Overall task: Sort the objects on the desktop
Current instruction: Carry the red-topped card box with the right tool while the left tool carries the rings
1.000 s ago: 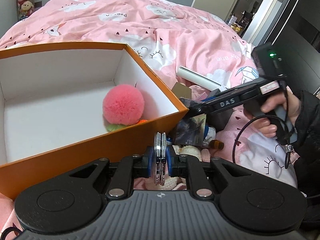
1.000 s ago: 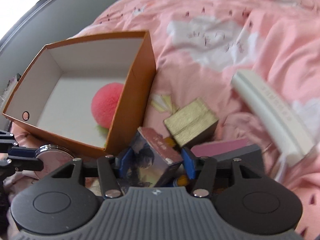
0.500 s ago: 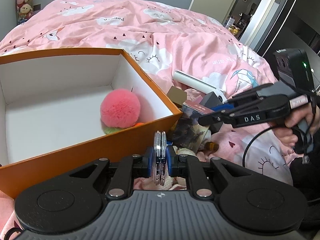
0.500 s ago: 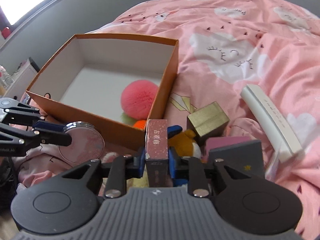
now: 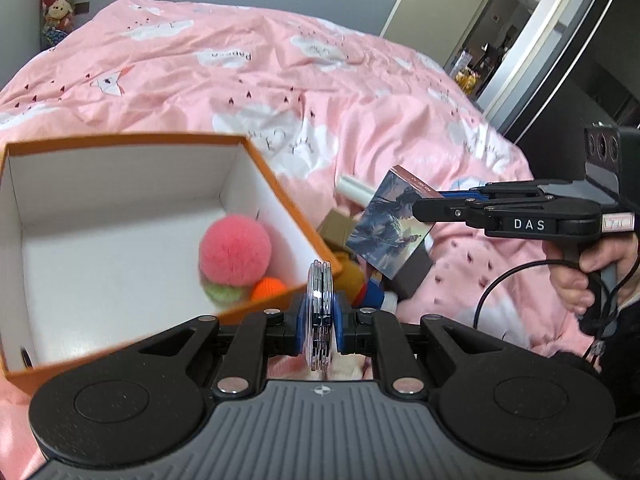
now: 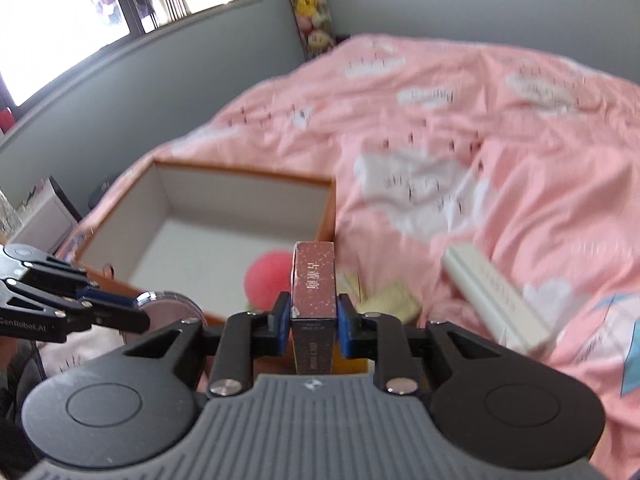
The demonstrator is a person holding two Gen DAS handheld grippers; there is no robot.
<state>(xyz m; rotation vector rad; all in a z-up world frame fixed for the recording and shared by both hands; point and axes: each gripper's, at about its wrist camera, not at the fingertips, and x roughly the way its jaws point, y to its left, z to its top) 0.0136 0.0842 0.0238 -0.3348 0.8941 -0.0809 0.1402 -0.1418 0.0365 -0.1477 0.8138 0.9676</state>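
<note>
Orange box (image 5: 280, 196) centre-left of frame, holding pink pompom (image 5: 235, 250) only; small picture box (image 6: 314, 288) pinched in right gripper (image 6: 314, 316); round compact (image 5: 319, 316) clamped in left gripper (image 5: 319, 322); both lifted, unplaced; white tube (image 6: 496, 304), gold block (image 5: 336, 232) left on bedspread (image 5: 320, 80).

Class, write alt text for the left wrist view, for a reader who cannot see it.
The left gripper holds a thin round compact edge-on beside an open orange box on a pink bedspread. Inside the box lie a pink pompom and a small orange ball. At right, the right gripper holds a picture-printed box above a small pile of things.
</note>
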